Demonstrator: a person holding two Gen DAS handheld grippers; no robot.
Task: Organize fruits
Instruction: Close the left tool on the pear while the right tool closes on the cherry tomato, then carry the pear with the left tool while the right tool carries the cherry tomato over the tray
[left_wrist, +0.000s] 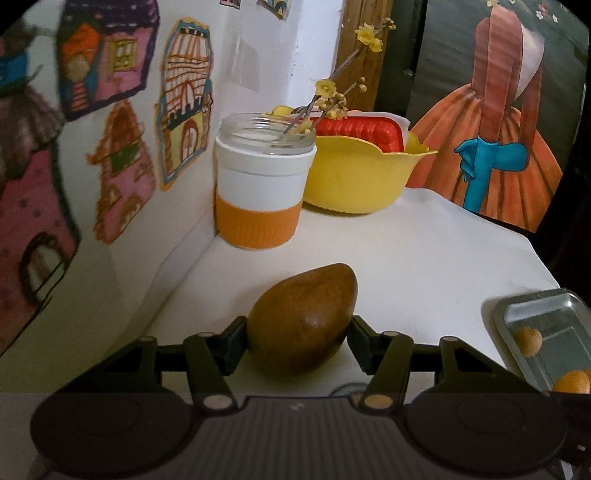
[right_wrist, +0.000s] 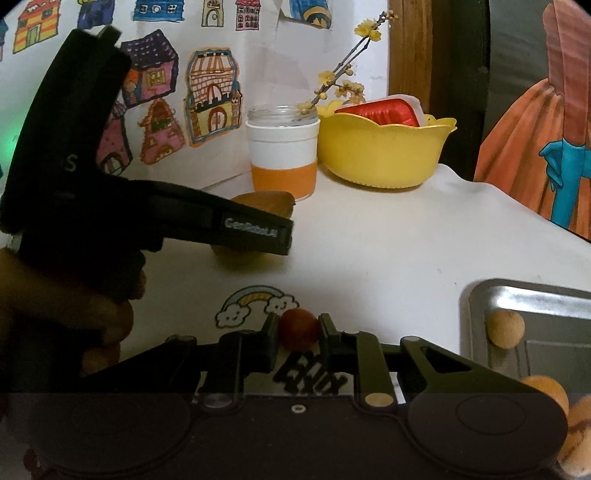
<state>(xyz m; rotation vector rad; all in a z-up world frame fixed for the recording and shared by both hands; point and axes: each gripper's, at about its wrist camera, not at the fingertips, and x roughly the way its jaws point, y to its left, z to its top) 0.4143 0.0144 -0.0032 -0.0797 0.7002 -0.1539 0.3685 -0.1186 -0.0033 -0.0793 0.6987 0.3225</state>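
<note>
**Two fruits gripped, tray partly filled**

At the tabletop's left edge, near the wall, our left gripper (left_wrist: 297, 332) is closed on the brown fruit (left_wrist: 303, 317), which we judge to be resting on or just above the surface. Behind it, in the back-left corner, stand the jar (left_wrist: 264, 184) and yellow bowl (left_wrist: 354, 177). Toward the front edge, our right gripper (right_wrist: 298, 334) pinches a small red fruit (right_wrist: 298, 328). At the right edge, the metal tray (right_wrist: 535, 295) already holds a few orange fruits (right_wrist: 505, 328). We judge both gripped fruits remain to be placed.
</note>
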